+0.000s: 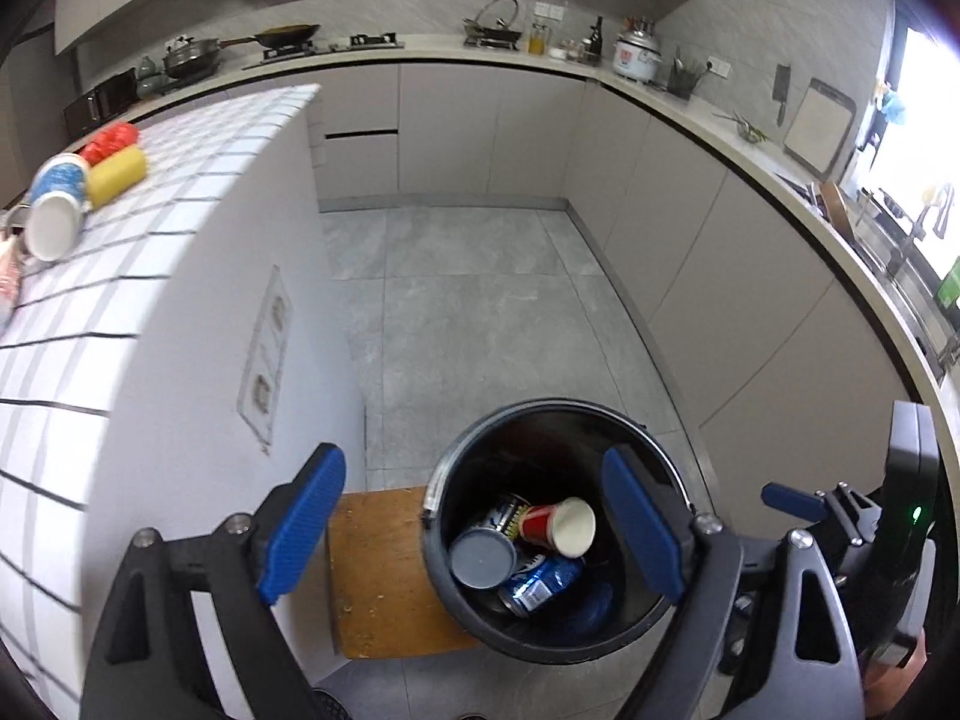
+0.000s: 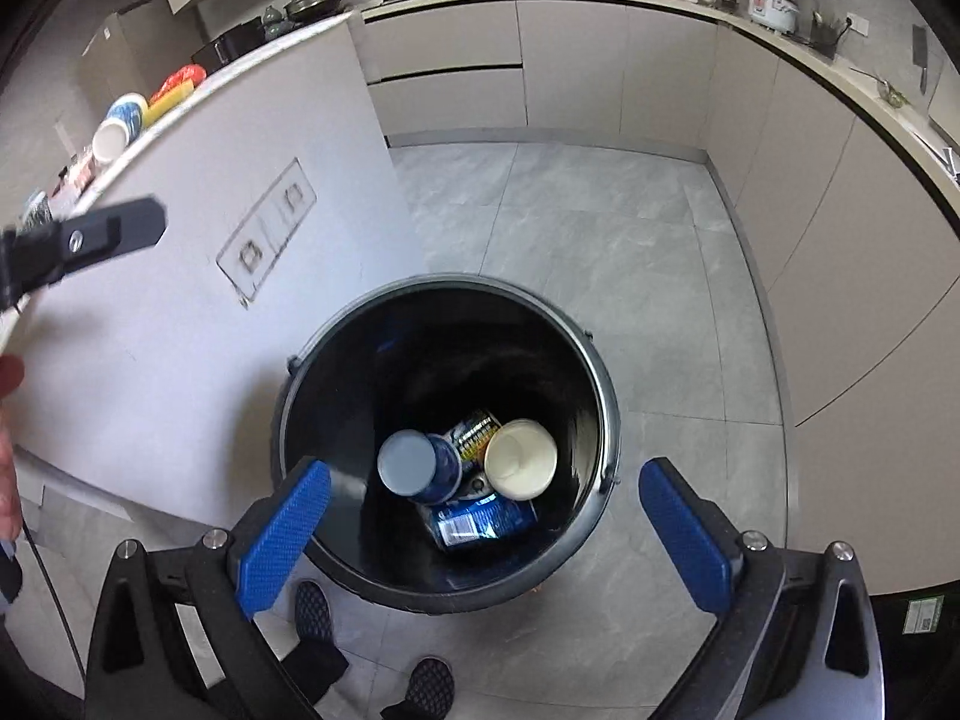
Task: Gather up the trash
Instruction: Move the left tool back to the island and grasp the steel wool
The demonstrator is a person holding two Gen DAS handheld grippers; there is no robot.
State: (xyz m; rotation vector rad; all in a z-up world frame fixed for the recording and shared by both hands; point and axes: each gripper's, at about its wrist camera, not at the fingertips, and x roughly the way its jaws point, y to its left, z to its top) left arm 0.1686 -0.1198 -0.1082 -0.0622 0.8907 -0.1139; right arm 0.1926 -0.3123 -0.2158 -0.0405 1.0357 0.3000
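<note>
A black round bin point(image 1: 600, 414) point(image 2: 336, 330) stands on the grey floor beside the white island. Inside lie a red paper cup point(image 1: 558, 525), a blue cup with its grey base up point(image 1: 483, 558) point(image 2: 414, 465), a white cup point(image 2: 521, 457) and a crushed blue can point(image 1: 540, 585) point(image 2: 480, 525). My left gripper point(image 1: 474, 534) hangs open above the bin's near left edge, nothing between its blue pads. My right gripper point(image 2: 483, 534) stands wide open directly over the bin, empty. On the tiled island top lie a blue-and-white cup point(image 1: 54, 210) point(image 2: 120, 123), a yellow item point(image 1: 117, 177) and a red item point(image 1: 111, 141).
A wooden board point(image 1: 384, 576) lies on the floor left of the bin. A socket panel point(image 1: 264, 360) point(image 2: 267, 228) sits on the island's side. Kitchen counters with pans and a rice cooker point(image 1: 637, 54) run along the back and right. A person's shoes point(image 2: 315, 609) stand near the bin.
</note>
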